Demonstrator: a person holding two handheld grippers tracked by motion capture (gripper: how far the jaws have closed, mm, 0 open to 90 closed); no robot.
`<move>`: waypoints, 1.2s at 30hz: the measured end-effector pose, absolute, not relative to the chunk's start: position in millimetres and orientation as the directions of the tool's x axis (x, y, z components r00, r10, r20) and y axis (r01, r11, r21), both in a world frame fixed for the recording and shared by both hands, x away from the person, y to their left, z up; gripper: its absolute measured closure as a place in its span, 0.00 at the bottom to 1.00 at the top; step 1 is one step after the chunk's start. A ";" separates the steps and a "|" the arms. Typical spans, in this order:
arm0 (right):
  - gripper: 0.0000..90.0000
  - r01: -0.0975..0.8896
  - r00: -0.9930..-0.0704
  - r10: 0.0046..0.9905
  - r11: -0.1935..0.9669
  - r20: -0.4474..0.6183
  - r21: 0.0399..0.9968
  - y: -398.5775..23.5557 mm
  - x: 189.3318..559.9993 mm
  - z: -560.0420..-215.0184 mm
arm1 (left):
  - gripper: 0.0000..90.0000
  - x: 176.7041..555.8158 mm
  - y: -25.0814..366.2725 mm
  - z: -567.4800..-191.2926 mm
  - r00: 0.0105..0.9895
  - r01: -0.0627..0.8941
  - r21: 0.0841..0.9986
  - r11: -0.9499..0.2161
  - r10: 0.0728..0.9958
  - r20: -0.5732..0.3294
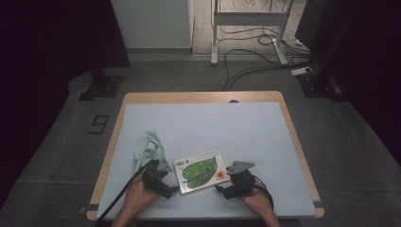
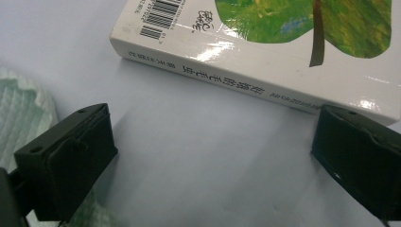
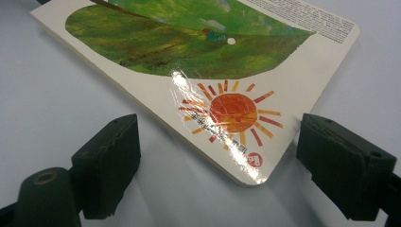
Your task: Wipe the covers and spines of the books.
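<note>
Jaws of the left gripper stand wide apart with nothing between them but the pale blue surface; just ahead of them lies the book, and this view shows its white spine with a line of printed characters and a barcode at the corner of the cover, details which the high view is too small to give. At the left edge of the left gripper view a piece of pale green cloth lies just beside one jaw. The right gripper is open too, and the near corner of the book reaches into the gap between its jaws without touching either pad; here the cover shows an orange sun, a big green leaf and a small block of text at the far corner. From the high view the book lies flat near the front edge of the surface, turned a little, with the left gripper at its left side and the right gripper at its right side, both close to it. The cloth lies crumpled behind the left gripper. Both forearms come in from the bottom edge, the hands low over the surface, and each gripper points inward toward the book, so the two face each other across it.
</note>
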State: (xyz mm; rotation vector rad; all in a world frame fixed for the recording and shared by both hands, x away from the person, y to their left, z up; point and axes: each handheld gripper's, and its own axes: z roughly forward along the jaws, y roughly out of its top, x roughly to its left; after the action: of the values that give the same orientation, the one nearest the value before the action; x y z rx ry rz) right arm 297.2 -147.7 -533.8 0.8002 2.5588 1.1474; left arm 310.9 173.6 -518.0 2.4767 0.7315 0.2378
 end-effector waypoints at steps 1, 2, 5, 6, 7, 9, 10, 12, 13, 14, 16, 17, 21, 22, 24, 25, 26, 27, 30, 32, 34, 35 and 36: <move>0.15 0.390 -0.824 0.567 0.545 0.017 0.742 -148.8 296.9 -533.8 | 0.00 311.6 171.8 -517.9 0.840 0.445 0.547 -0.709 0.542 0.019; 0.16 0.392 -0.822 0.569 0.544 0.017 0.742 -150.3 297.0 -533.8 | 0.00 312.5 169.9 -517.7 0.844 0.439 0.546 -0.714 0.536 0.023; 0.16 0.398 -0.817 0.576 0.538 0.021 0.743 -155.7 297.3 -533.8 | 0.00 315.2 164.2 -517.8 0.855 0.416 0.551 -0.723 0.518 0.034; 0.16 0.401 -0.814 0.581 0.536 0.020 0.743 -157.4 297.3 -533.9 | 0.00 316.2 162.5 -518.3 0.856 0.416 0.555 -0.720 0.517 0.029; 0.16 0.404 -0.812 0.584 0.533 0.022 0.744 -159.2 297.6 -533.9 | 0.00 317.5 161.2 -518.7 0.860 0.411 0.557 -0.722 0.510 0.027; 0.16 0.408 -0.806 0.591 0.531 0.020 0.743 -162.3 298.0 -533.8 | 0.00 319.4 158.4 -519.6 0.864 0.405 0.564 -0.720 0.503 0.021; 0.16 0.408 -0.806 0.592 0.532 0.019 0.742 -163.8 298.5 -533.8 | 0.00 320.5 157.0 -519.9 0.867 0.401 0.566 -0.720 0.497 0.018; 0.15 0.410 -0.801 0.599 0.532 0.012 0.741 -166.0 299.1 -534.0 | 0.00 322.4 154.3 -520.9 0.873 0.396 0.573 -0.718 0.488 0.008; 0.15 0.414 -0.799 0.602 0.531 0.015 0.740 -167.2 299.7 -533.9 | 0.00 323.2 153.3 -521.4 0.875 0.392 0.577 -0.716 0.483 0.005; 0.15 0.415 -0.797 0.604 0.528 0.016 0.741 -168.4 300.4 -534.0 | 0.00 323.4 152.2 -521.8 0.878 0.388 0.581 -0.716 0.479 0.004; 0.15 0.421 -0.795 0.606 0.522 0.024 0.742 -170.5 301.6 -534.0 | 0.00 323.6 150.9 -522.3 0.882 0.380 0.586 -0.716 0.471 0.003; 0.15 0.423 -0.795 0.606 0.518 0.031 0.744 -171.6 302.7 -534.0 | 0.00 323.7 150.4 -522.5 0.884 0.376 0.589 -0.715 0.467 0.002; 0.14 0.432 -0.792 0.609 0.508 0.044 0.745 -173.9 308.1 -533.8 | 0.00 321.8 146.2 -523.9 0.890 0.363 0.605 -0.708 0.457 0.001; 0.14 0.430 -0.793 0.608 0.511 0.040 0.744 -174.0 309.6 -533.9 | 0.00 321.0 145.0 -524.3 0.890 0.360 0.609 -0.707 0.455 0.001; 0.14 0.421 -0.793 0.609 0.523 0.021 0.741 -173.6 312.3 -534.1 | 0.00 319.7 143.2 -524.8 0.892 0.356 0.613 -0.705 0.452 0.002; 0.14 0.419 -0.794 0.608 0.526 0.017 0.740 -173.4 313.8 -534.0 | 0.00 318.8 142.1 -525.1 0.891 0.358 0.618 -0.701 0.455 0.000; 0.13 0.423 -0.796 0.605 0.523 0.027 0.740 -173.6 315.6 -533.8 | 0.00 317.9 141.2 -525.4 0.890 0.358 0.620 -0.698 0.456 0.000; 0.13 0.424 -0.797 0.603 0.518 0.034 0.742 -174.4 317.7 -533.7 | 0.00 317.2 140.7 -525.4 0.890 0.357 0.620 -0.699 0.455 0.000; 0.13 0.433 -0.798 0.599 0.502 0.060 0.748 -176.0 322.5 -533.8 | 0.00 314.5 138.9 -525.8 0.889 0.359 0.626 -0.692 0.458 -0.003; 0.13 0.434 -0.801 0.595 0.501 0.067 0.749 -176.6 324.5 -533.8 | 0.00 312.4 138.1 -525.8 0.886 0.364 0.626 -0.689 0.464 -0.005; 0.13 0.433 -0.802 0.593 0.501 0.068 0.749 -176.8 324.9 -533.8 | 0.00 310.5 137.5 -526.5 0.885 0.365 0.633 -0.683 0.466 -0.006; 0.13 0.433 -0.803 0.592 0.502 0.067 0.749 -176.9 324.9 -533.8 | 0.00 310.3 137.8 -526.8 0.885 0.364 0.635 -0.682 0.466 -0.006; 0.13 0.431 -0.804 0.591 0.503 0.066 0.749 -177.1 325.0 -533.7 | 0.00 310.2 138.1 -527.3 0.884 0.364 0.638 -0.678 0.467 -0.008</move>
State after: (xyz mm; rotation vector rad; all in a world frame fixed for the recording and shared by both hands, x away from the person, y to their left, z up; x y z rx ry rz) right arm 325.0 -177.1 -533.7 0.8773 2.5463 1.1836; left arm 310.2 138.1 -527.3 2.3873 0.5957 0.2042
